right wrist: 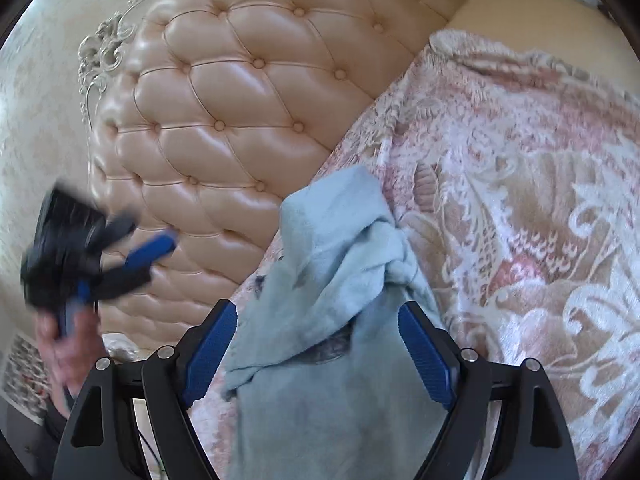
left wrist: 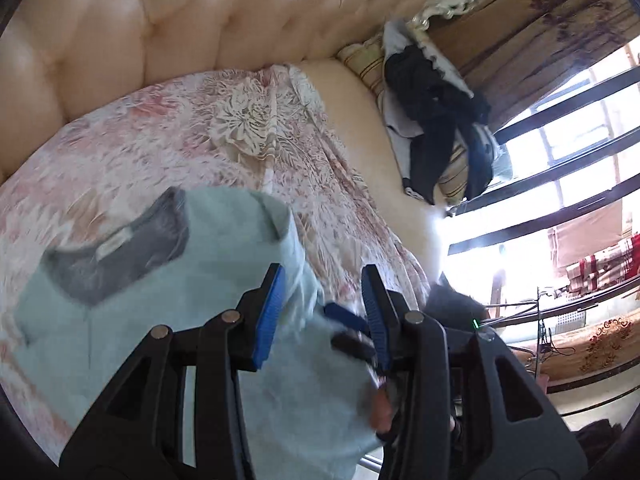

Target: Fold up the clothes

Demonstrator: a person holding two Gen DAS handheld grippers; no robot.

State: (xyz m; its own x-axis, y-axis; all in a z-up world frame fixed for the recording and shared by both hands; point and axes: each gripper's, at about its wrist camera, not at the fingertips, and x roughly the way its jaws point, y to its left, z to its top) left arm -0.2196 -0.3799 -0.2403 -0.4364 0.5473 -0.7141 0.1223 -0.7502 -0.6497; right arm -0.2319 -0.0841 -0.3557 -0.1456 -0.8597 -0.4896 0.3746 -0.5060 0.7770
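Just garment (right wrist: 320, 264) edge betw. open tool (right wrist: 318, 344)

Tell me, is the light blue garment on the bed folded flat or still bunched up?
Bunched up. In the right wrist view the light blue garment is creased and twisted, with an edge doubled over itself on the floral bedspread.

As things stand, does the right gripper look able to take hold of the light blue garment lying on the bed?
Probably yes. The right gripper stands open with the light blue garment bunched directly between its fingers, pads apart from the cloth, and nothing lies in between. The left gripper is off to the side, clear of it.
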